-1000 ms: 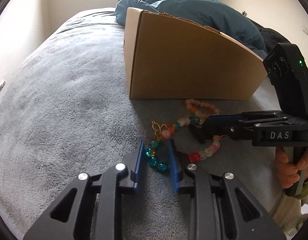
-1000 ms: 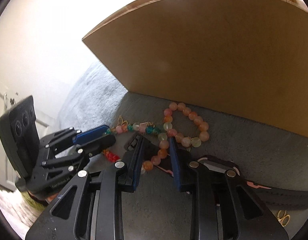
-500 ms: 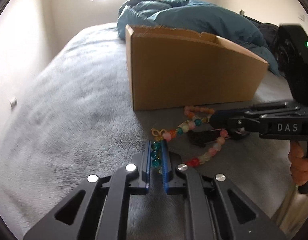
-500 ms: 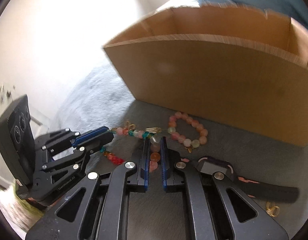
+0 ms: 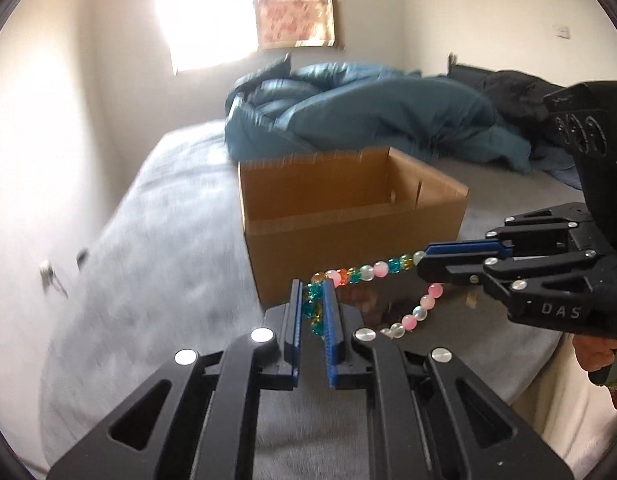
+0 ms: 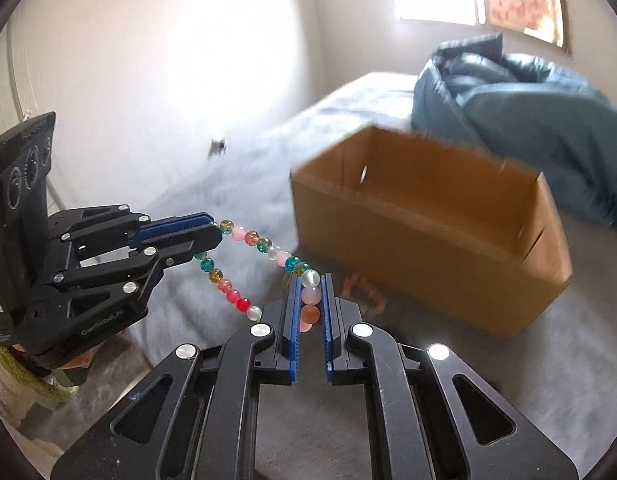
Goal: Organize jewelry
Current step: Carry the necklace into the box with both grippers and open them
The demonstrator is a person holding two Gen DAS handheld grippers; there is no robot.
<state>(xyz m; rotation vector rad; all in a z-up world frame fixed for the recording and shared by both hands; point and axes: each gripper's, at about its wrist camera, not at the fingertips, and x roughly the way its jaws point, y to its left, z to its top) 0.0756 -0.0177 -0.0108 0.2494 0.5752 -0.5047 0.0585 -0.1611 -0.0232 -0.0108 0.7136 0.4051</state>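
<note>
Both grippers hold one multicoloured bead necklace [image 5: 366,272] in the air in front of the open brown cardboard box [image 5: 348,216]

The left gripper [image 5: 311,312] pinches teal and amber beads between its blue-padded jaws; the right gripper [image 6: 311,304] pinches pale pink and orange beads. The strand stretches between them, a loop sagging below, above the grey fleece bedcover [image 5: 156,240]. A rumpled teal duvet [image 5: 348,112] lies behind the box

White "DAS" lettering on side of right gripper [image 5: 422,265], seen from left wrist cam. Left gripper [image 6: 216,236] body has faint text, approx "GenRobot.AI", partly legible.
</note>
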